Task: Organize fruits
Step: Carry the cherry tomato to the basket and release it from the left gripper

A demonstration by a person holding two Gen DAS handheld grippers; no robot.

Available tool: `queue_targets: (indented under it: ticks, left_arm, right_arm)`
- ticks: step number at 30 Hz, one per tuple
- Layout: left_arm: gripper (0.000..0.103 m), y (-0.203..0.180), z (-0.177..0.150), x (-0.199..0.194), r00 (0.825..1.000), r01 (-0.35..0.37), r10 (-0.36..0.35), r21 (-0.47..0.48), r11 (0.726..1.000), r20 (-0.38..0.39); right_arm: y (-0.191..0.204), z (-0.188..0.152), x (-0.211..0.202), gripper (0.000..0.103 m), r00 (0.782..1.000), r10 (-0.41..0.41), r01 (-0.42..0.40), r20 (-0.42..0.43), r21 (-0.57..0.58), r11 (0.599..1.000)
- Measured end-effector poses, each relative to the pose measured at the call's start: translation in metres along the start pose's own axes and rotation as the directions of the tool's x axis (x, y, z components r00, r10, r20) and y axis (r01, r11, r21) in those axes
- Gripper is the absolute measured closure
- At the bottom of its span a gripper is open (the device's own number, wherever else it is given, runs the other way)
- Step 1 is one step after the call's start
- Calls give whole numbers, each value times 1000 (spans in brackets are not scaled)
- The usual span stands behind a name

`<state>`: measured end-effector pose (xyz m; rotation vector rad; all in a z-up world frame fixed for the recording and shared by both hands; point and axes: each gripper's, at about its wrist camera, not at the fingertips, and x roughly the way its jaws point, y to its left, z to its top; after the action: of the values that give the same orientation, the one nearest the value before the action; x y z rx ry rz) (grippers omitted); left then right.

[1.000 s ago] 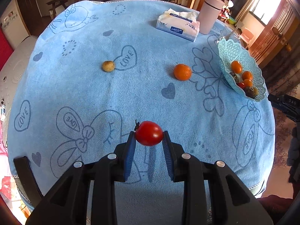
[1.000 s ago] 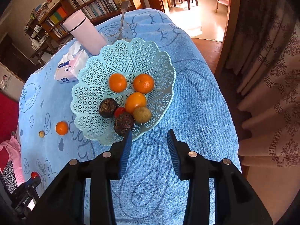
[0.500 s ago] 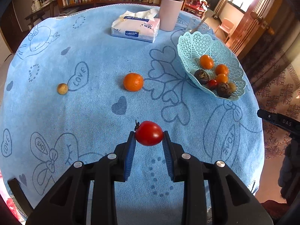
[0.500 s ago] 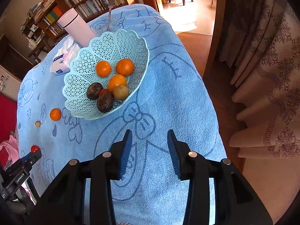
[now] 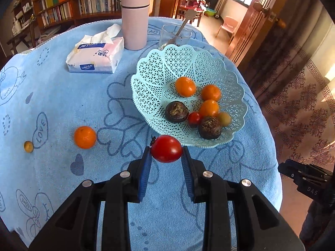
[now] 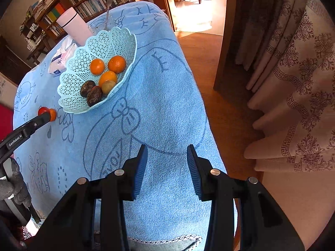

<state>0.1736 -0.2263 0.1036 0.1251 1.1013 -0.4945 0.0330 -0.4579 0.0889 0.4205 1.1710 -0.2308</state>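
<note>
Fruit and table things, counted

We count four oranges [image 5: 185, 86], three in the basket [image 5: 159, 67] and one on the cloth; two red tomatoes [image 5: 166, 148]; two dark round fruits [image 5: 176, 111]; two small yellowish fruits [image 5: 224, 118]; one tissue pack [image 5: 95, 56]; one pink flask [image 5: 135, 19]; one glass [image 5: 174, 36].

Left wrist view looks steeply down over the counter [image 5: 62, 96], close; right wrist view looks down past its right edge; both share the basket [image 5: 155, 73] [image 6: 75, 62].

Right view: orange [image 6: 53, 114] half hidden behind left gripper [image 6: 43, 113]; basket's small tomato [image 5: 194, 118] not visible there. Small yellowish fruit [image 5: 28, 146] too small to identify.
</note>
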Motion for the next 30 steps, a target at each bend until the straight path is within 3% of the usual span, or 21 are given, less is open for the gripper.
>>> queue_targets:
  ticks: [9, 10, 11, 12, 20, 30]
  left_arm:
    - [72, -8, 22, 22, 1000, 24, -24, -30, 999, -10]
    - [69, -6, 23, 23, 1000, 25, -26, -45, 999, -13]
    - [56, -3, 23, 24, 1000, 26, -27, -64, 998, -14]
    - [50, 0, 23, 23, 1000, 25, -26, -84, 996, -9]
    - [50, 23, 6, 14, 999, -24, 21, -112, 993, -30]
    - [49, 74, -28, -8, 994, -98, 86, -221, 970, -65]
  right_arm:
    - [-21, -4, -1, 63, 1000, -19, 19, -6, 27, 999]
    - [-21, -4, -1, 63, 1000, -18, 19, -8, 28, 999]
    - [-21, -5, 0, 63, 1000, -17, 17, -9, 28, 999]
    - [-21, -5, 0, 63, 1000, -15, 16, -10, 29, 999]
    - [-8, -1, 4, 63, 1000, 10, -10, -12, 11, 1000]
    - [42, 3, 15, 63, 997, 66, -68, -34, -84, 994]
